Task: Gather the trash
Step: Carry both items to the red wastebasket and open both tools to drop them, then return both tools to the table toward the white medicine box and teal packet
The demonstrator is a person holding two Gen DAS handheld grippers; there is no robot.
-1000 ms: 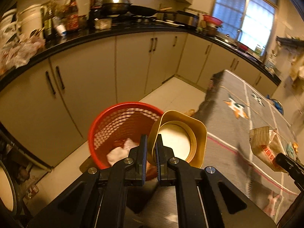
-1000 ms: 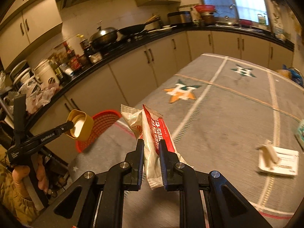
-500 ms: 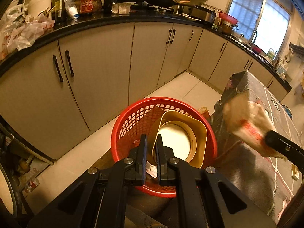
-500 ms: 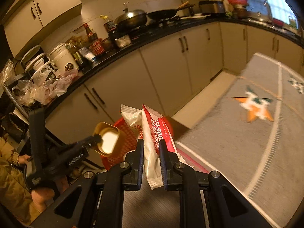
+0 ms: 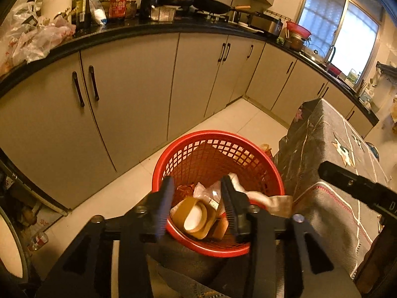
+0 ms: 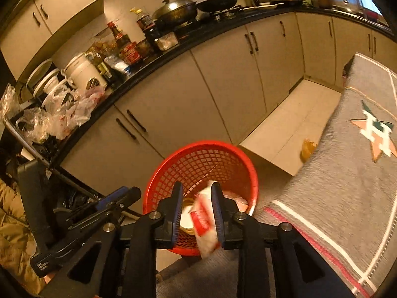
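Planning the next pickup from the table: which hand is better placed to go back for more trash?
Left, probably. The left gripper is opening with nothing between its fingers; its yellow cup already lies in the red basket. The right gripper is opening too, its wrapper only now dropping.

A dim, amber cast is seen throughout; glare is thrown by the bright glazed window [image 5: 340, 27]. Edges are bent and vignetted. The red-and-white plastic wrapper [image 6: 203, 219] is motion-blurred.

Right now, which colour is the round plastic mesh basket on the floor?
Red. The round plastic mesh basket shows best in the left wrist view.
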